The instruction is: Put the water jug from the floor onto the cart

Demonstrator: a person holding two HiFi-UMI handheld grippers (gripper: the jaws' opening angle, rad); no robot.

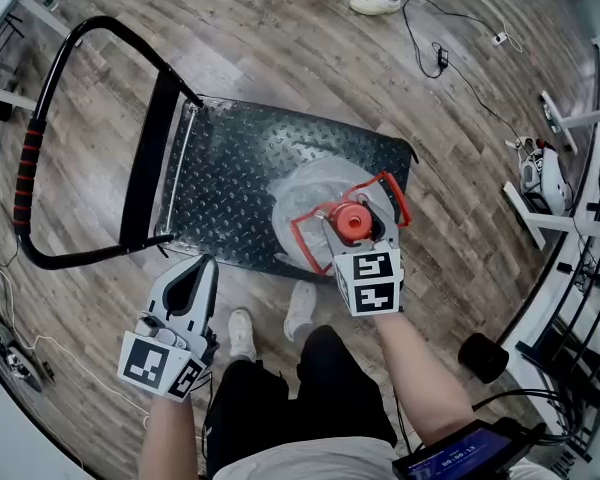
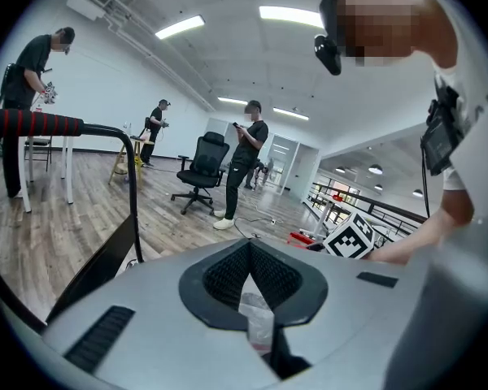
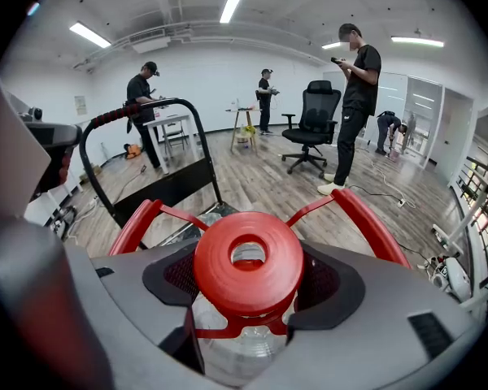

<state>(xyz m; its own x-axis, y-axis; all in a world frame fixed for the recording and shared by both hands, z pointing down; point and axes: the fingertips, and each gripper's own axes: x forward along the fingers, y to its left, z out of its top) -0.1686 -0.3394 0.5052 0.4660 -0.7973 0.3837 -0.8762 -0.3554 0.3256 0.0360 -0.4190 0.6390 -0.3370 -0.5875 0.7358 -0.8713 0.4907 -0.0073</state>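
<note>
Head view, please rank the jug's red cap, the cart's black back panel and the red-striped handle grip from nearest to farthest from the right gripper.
1. The red cap of the water jug, between the right gripper's jaws.
2. The black back panel, at the left end of the cart deck.
3. The red-striped grip, farther left, beyond the panel.

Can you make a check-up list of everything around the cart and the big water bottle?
Surface: wood floor; cart with a bumpy metal deck.
Job's things: water jug over the deck's near edge; cannot tell if it rests there.
Clutter: black cylinder on the floor.
Grippers: right gripper clamped on the jug's neck under the red cap; left gripper shut, beside the cart.
Cables: black cable and white cable on the floor.
Surroundings: office chair, people standing.
</note>
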